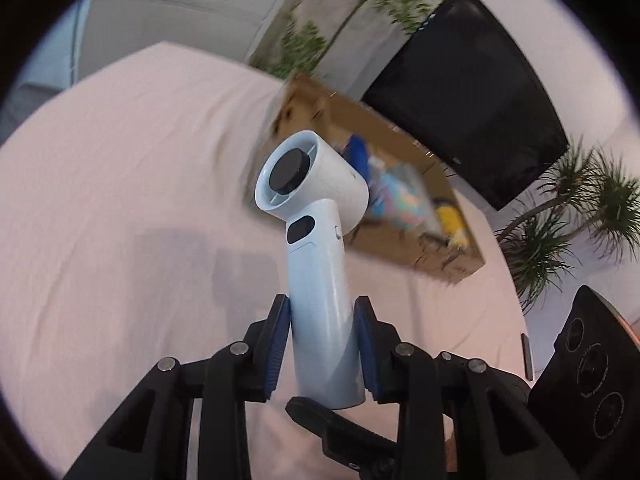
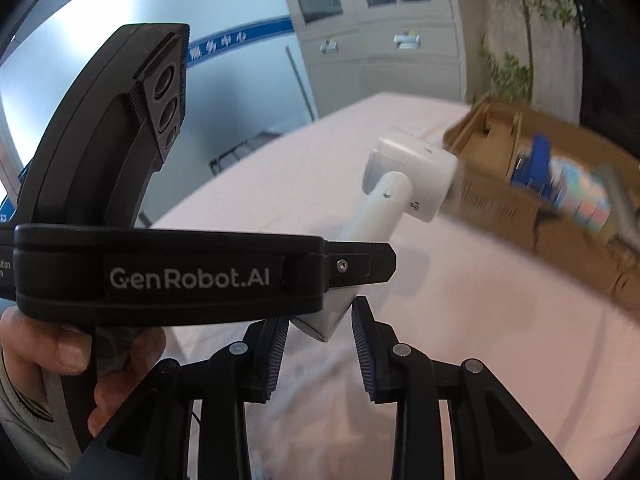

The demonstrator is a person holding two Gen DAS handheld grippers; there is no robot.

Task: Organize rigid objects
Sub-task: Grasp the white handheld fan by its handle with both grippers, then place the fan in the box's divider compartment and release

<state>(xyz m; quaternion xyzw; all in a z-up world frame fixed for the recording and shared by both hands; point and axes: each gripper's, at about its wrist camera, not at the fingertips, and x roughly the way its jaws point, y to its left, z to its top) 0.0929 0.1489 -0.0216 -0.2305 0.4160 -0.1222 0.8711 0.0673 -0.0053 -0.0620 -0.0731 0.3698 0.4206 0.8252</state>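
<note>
My left gripper [image 1: 322, 344] is shut on the handle of a white handheld fan [image 1: 316, 240] and holds it up above the pink-covered table [image 1: 120, 200], its round head pointing toward a cardboard box [image 1: 400, 216]. In the right wrist view the same fan [image 2: 404, 184] shows beside the box [image 2: 520, 208], held by the left gripper's black body [image 2: 168, 276]. My right gripper [image 2: 320, 344] is open; the fan's handle end lies just above the gap between its fingers, not clamped by them.
The box holds a blue item [image 1: 358, 152], pastel-coloured packs [image 1: 404, 200] and a yellow item [image 1: 452, 220]. A black screen [image 1: 472, 92] and potted plants [image 1: 580, 216] stand behind the table. Grey cabinets [image 2: 380, 40] line the far wall. A hand [image 2: 80, 360] grips the left gripper.
</note>
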